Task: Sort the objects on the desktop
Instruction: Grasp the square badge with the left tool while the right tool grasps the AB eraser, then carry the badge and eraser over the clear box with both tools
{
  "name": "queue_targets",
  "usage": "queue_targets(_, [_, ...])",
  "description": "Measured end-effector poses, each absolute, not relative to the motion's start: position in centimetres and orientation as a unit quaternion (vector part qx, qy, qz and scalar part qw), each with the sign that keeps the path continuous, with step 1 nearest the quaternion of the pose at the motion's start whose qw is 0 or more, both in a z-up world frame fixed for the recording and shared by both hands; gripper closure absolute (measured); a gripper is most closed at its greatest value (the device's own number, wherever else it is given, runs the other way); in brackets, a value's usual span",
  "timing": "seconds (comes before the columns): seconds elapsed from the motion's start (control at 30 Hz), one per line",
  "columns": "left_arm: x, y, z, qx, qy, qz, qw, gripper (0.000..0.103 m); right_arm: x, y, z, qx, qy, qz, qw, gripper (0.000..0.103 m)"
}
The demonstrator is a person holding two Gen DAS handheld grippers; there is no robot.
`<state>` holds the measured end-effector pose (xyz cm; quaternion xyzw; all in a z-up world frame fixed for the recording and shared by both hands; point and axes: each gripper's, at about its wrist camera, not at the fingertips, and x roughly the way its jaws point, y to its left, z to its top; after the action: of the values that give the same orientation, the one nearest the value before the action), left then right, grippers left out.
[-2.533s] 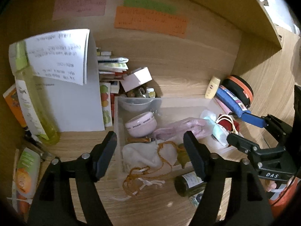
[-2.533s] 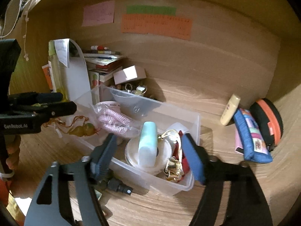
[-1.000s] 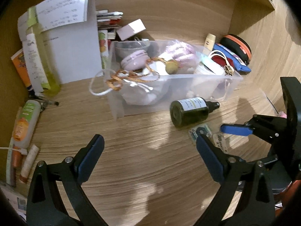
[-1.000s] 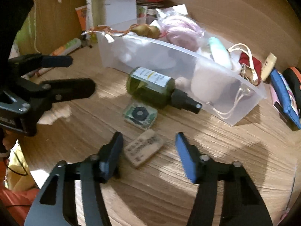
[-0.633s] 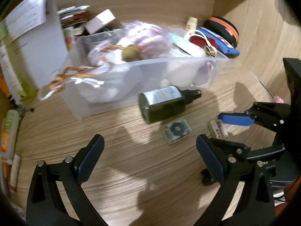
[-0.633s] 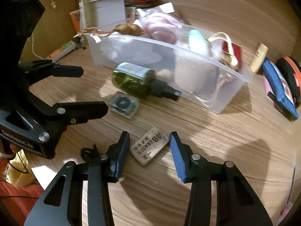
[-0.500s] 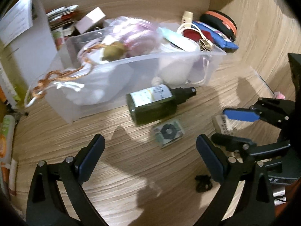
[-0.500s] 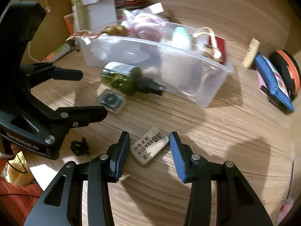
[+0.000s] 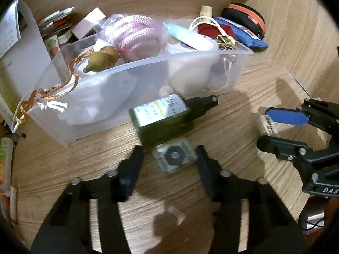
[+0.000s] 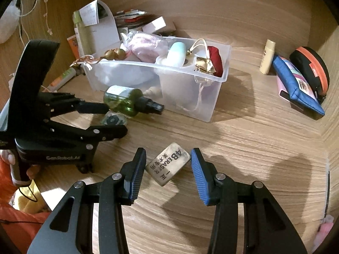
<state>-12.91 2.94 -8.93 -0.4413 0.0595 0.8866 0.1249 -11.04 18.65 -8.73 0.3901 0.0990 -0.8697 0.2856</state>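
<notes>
Eraser (image 10: 167, 167) lies on the table in front of the bin (image 10: 214, 97), light and firm; your right gripper (image 10: 167, 165) straddles its sides, jaws not yet pressing. Left gripper (image 9: 169, 158) is closing around the packet (image 9: 174, 155).

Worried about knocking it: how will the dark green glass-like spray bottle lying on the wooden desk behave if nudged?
The dark green spray bottle lies on its round side, so it probably rolls. Its shiny body may be slippery. It lies near the clear plastic bin, which might stop it.
</notes>
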Motion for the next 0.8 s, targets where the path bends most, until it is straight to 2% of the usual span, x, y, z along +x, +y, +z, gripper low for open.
queue_targets(0.03, [-12.8,2.9,-8.9,-0.441,0.060,0.887,0.127,0.063,-10.9,18.7,-8.7,0.390,0.098,-0.870,0.287,0.063])
queue_targets(0.8, [-10.3,-0.3,-6.2,-0.405,0.009,0.901,0.154,0.063,-11.9,17.1,-6.1,0.362,0.087,-0.882,0.289,0.063])
